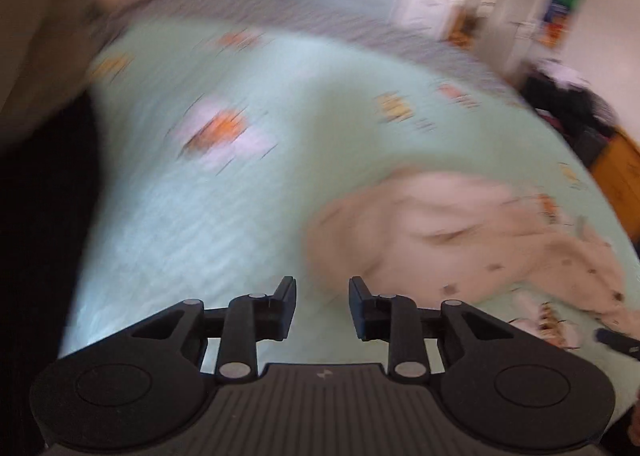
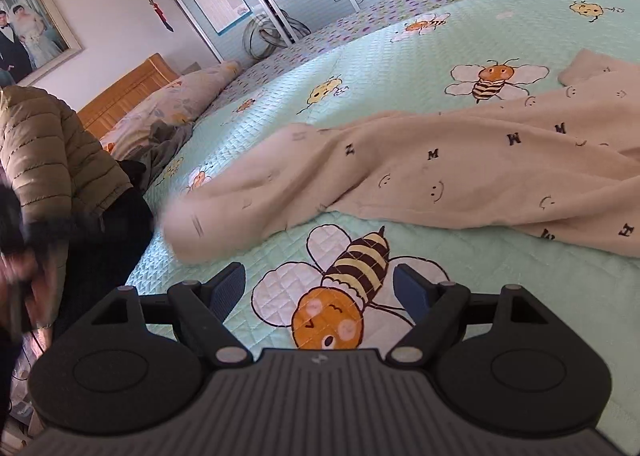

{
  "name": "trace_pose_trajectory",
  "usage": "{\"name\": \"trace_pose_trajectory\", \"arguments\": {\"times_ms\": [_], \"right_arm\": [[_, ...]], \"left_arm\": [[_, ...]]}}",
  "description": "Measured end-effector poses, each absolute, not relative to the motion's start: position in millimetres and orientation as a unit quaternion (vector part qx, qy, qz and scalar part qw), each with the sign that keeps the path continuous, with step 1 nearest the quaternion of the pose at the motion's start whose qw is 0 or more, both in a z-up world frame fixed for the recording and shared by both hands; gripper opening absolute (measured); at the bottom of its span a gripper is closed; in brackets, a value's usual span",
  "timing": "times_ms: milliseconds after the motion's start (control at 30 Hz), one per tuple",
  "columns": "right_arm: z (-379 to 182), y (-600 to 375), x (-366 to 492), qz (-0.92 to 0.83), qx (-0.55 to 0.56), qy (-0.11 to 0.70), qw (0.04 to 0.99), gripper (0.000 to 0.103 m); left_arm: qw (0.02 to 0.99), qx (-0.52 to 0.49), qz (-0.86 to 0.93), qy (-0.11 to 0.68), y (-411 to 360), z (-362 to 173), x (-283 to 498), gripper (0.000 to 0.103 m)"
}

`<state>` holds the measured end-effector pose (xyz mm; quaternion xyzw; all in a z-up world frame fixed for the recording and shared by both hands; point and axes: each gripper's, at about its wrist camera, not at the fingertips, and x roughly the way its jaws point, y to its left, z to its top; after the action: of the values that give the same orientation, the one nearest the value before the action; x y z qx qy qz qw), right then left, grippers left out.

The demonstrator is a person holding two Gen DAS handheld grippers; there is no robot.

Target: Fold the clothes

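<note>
- Both tongs hovered over the bee-print quilt [image 2: 400,52], nothing between their jaws: right gripper [image 2: 320,288] wide open, left gripper [image 1: 322,308] narrowly parted.
- Beige trousers [image 2: 460,172] lay at twelve to two o'clock, unfolded.
- Best next: pinch one leg cuff [image 2: 192,226], fold it across evenly.

Both grippers are black plastic with ribbed grey tops and silver pivot screws. The right gripper [image 2: 320,288] has blue pads; the left gripper [image 1: 322,308] black ones. The person wears a puffy olive quilted jacket [image 2: 48,152].
</note>
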<state>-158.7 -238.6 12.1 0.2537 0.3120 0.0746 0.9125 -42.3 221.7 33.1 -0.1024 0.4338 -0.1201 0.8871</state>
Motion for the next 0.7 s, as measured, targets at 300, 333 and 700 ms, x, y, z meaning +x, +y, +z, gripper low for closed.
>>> {"name": "trace_pose_trajectory", "arguments": {"times_ms": [300,333,700], "right_arm": [[28.5,-297.4,-179.9,-0.021,0.219,0.307,0.926,0.082],[29.2,-306.4,-181.5,-0.037,0.205,0.316,0.925,0.082],[22.5,-398.5,-206.9,-0.109,0.083,0.377,0.916,0.083]], "left_arm": [[0.881,-0.195,-0.151,0.404,222.4,24.3,-84.1,0.04],[0.882,-0.195,-0.159,0.399,212.6,28.4,-83.2,0.046],[0.839,-0.288,-0.161,0.432,153.6,5.7,-40.9,0.066]]}}
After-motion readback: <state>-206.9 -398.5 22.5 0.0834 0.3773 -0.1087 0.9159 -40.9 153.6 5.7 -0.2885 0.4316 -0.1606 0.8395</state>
